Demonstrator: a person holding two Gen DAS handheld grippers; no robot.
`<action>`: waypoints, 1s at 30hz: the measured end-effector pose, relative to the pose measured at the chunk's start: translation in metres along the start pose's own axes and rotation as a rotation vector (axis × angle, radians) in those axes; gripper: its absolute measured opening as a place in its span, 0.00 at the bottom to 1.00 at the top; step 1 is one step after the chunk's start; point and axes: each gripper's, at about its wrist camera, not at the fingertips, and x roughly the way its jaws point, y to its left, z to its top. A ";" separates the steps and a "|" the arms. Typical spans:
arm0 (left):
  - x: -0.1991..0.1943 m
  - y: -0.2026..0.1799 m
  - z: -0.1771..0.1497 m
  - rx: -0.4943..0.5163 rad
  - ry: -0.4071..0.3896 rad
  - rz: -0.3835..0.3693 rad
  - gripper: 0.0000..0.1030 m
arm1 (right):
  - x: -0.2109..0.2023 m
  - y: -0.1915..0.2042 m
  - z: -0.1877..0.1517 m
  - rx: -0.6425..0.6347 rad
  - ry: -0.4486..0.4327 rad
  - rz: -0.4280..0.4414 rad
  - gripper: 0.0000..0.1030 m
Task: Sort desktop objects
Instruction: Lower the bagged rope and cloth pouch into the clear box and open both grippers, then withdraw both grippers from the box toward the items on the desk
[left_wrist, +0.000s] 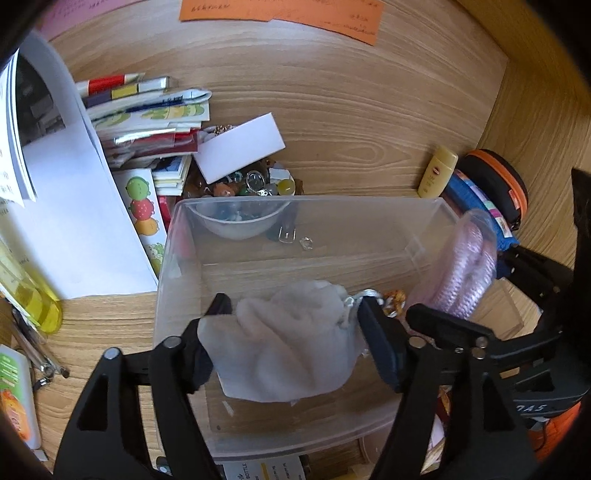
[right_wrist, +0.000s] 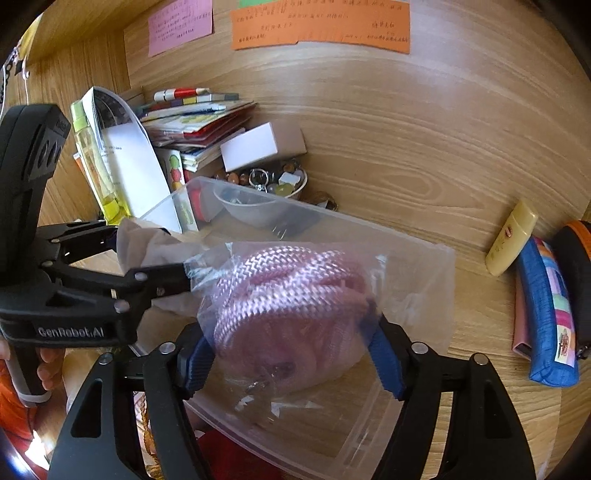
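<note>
Left wrist view
Left gripper (left_wrist: 291, 314): at 6 o'clock, its two black fingers squeeze a white cloth pouch (left_wrist: 291, 343) from both sides.
White cloth pouch: soft and wrinkly, with a white drawstring at its 2 o'clock corner. It hangs over the inside of the clear plastic box (left_wrist: 184, 236).
Clear plastic box: sits in the middle of the wooden desk (left_wrist: 369, 129). Its floor looks mostly bare.
Pink rope in a bag (left_wrist: 467, 269): at 3 o'clock, at the box's right wall. The right gripper comes in from that side.
Small bowl (left_wrist: 240, 225): seen through the box's far wall at 12 o'clock, with beads and trinkets in and around it.
Stack of books (left_wrist: 147, 122): at 10 o'clock, with a white box (left_wrist: 240, 147) beside it.
Yellow tube (left_wrist: 437, 171): at 2 o'clock, next to a blue pencil case (left_wrist: 476, 199) and a black and orange case (left_wrist: 498, 177).

Right wrist view
Right gripper (right_wrist: 291, 354): at 6 o'clock, its blue-padded fingers are closed on the pink rope in a bag (right_wrist: 288, 295).
Pink rope in a bag: a coil of shiny pink rope inside a clear bag, held above the clear plastic box (right_wrist: 424, 295).
Left gripper (right_wrist: 147, 254): at 9 o'clock, gripping the white cloth pouch (right_wrist: 147, 243) over the box's left end.
Yellow tube (right_wrist: 511, 238): at 3 o'clock on the desk, touching the blue pencil case (right_wrist: 546, 314).
Paper notes: an orange note (right_wrist: 321, 26) and a pink note (right_wrist: 181, 24) on the back wall at 12 o'clock.
</note>
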 end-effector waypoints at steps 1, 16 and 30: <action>-0.001 -0.001 0.000 0.009 -0.005 0.009 0.71 | -0.001 0.000 0.000 0.002 -0.004 -0.001 0.71; -0.037 -0.010 0.006 0.044 -0.103 0.031 0.93 | -0.038 -0.014 0.009 0.071 -0.081 0.000 0.78; -0.077 -0.027 -0.008 0.073 -0.155 0.089 0.96 | -0.097 0.006 -0.005 0.035 -0.168 -0.038 0.84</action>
